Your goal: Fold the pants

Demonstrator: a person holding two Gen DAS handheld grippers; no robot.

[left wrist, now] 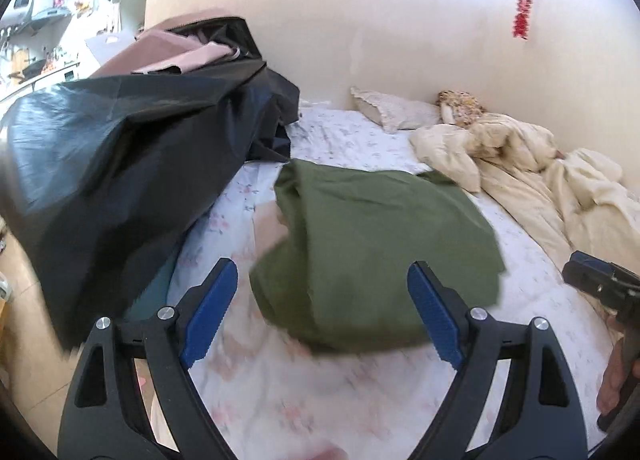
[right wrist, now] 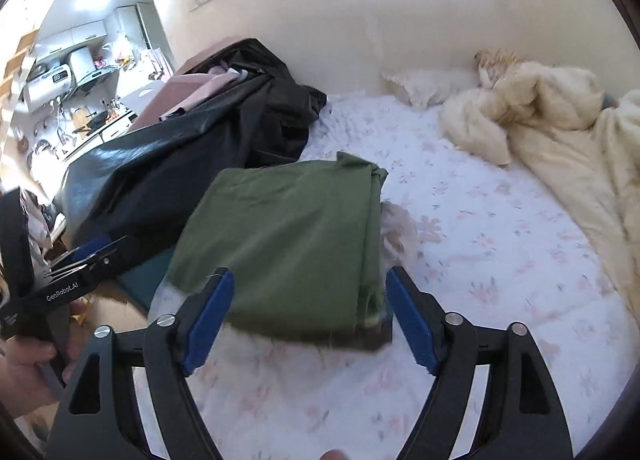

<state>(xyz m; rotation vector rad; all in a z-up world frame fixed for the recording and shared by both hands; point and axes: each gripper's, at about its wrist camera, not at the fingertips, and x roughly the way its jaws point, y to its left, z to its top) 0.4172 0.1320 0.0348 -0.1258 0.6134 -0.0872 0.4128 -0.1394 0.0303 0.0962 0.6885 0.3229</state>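
The olive green pants (left wrist: pixel 372 244) lie folded into a rough rectangle on the floral bed sheet (left wrist: pixel 304 400); they also show in the right wrist view (right wrist: pixel 292 240). My left gripper (left wrist: pixel 322 310) is open and empty, its blue pads just short of the pants' near edge. My right gripper (right wrist: pixel 310 316) is open and empty, its pads either side of the pants' near edge, apart from the cloth. The left gripper also shows at the left of the right wrist view (right wrist: pixel 86 256). The right gripper's body shows at the right edge of the left wrist view (left wrist: pixel 604 288).
A large black bag (left wrist: pixel 120 148) with pink clothes in it lies on the bed's left side, touching the pants' far corner. A cream duvet (left wrist: pixel 552 184) and a pillow (left wrist: pixel 396 110) are heaped at the back right by the wall. A kitchen shows far left.
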